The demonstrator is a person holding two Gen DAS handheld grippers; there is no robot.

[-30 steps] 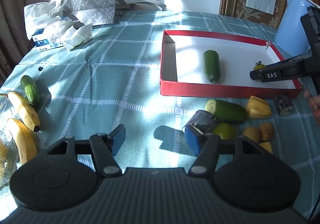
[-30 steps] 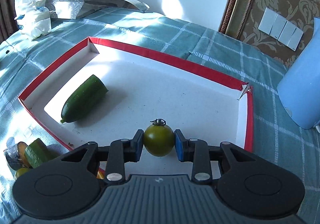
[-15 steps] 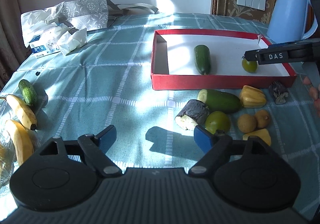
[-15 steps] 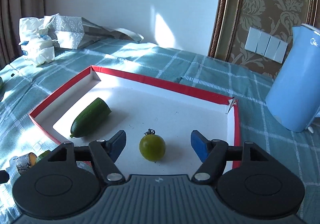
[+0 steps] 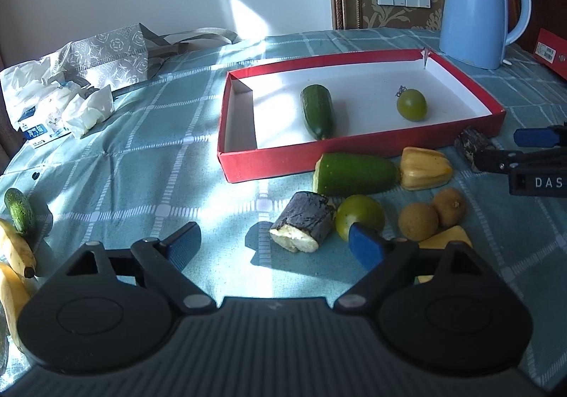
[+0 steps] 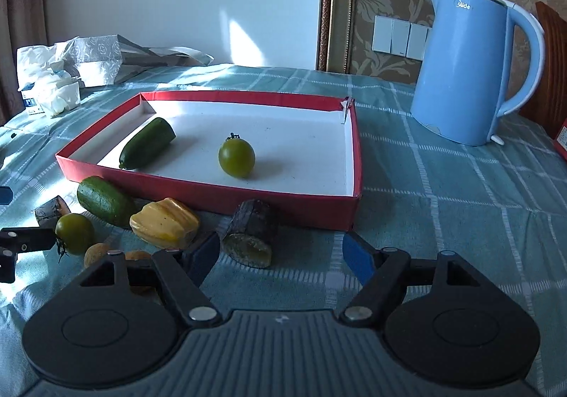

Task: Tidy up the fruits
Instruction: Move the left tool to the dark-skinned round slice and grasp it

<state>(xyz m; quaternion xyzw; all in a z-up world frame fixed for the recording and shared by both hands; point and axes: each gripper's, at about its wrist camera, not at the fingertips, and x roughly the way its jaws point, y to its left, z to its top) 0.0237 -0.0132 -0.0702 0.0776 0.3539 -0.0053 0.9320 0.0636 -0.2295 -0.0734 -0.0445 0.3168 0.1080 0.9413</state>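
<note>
A red-walled white tray (image 5: 354, 145) (image 6: 198, 191) holds a dark cucumber (image 5: 318, 110) (image 6: 147, 143) and a green tomato (image 5: 411, 104) (image 6: 236, 158). In front of it lie a cut cucumber (image 5: 354, 174) (image 6: 104, 201), a yellow piece (image 5: 425, 168) (image 6: 164, 222), a second green tomato (image 5: 359, 216) (image 6: 73, 232), two brown round fruits (image 5: 418, 221) and two dark sugarcane stubs (image 5: 303, 221) (image 6: 252, 232). My left gripper (image 5: 274, 246) is open and empty near the stub. My right gripper (image 6: 281, 255) (image 5: 503, 149) is open and empty, right of the other stub.
A blue kettle (image 5: 476, 3) (image 6: 467, 67) stands right of the tray. A paper bag (image 5: 110, 53) and tissues (image 5: 63, 102) lie at the far left. Bananas (image 5: 16, 248) and a small cucumber (image 5: 17, 211) lie at the left edge.
My right gripper opened, left the green tomato in the tray, and drew back to the tray's near side. My left gripper shifted slightly, staying open.
</note>
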